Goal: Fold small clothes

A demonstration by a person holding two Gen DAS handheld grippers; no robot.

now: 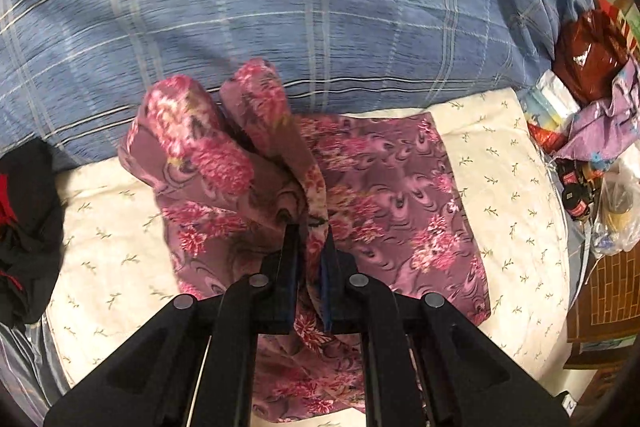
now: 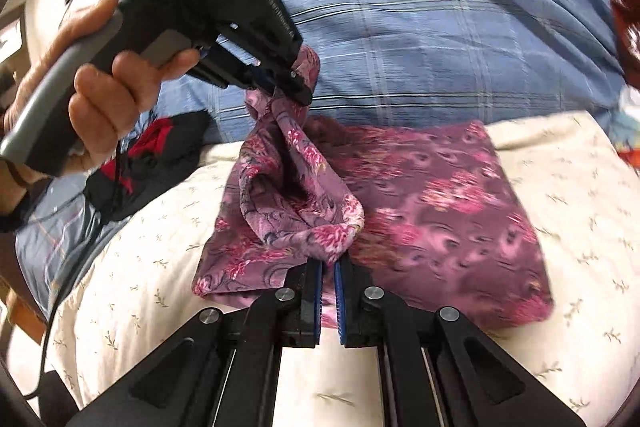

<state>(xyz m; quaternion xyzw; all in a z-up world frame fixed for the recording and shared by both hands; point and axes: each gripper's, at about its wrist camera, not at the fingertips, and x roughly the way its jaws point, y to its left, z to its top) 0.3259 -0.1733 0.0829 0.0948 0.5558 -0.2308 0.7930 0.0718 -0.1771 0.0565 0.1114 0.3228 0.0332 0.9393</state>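
While pinched: one floral garment [image 2: 432, 211], two grippers.

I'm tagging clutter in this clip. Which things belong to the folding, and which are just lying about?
In the job:
floral cloth
left gripper
right gripper
cream sheet underneath

Lying about:
blue blanket
black-and-red garment
bags at the bedside

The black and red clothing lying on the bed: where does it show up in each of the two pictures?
Left wrist view: black and red clothing at the far left edge, on the bed.
Right wrist view: it lies left of centre, below the hand.
Shared landmark: the purple flowered cloth, to its right in both.
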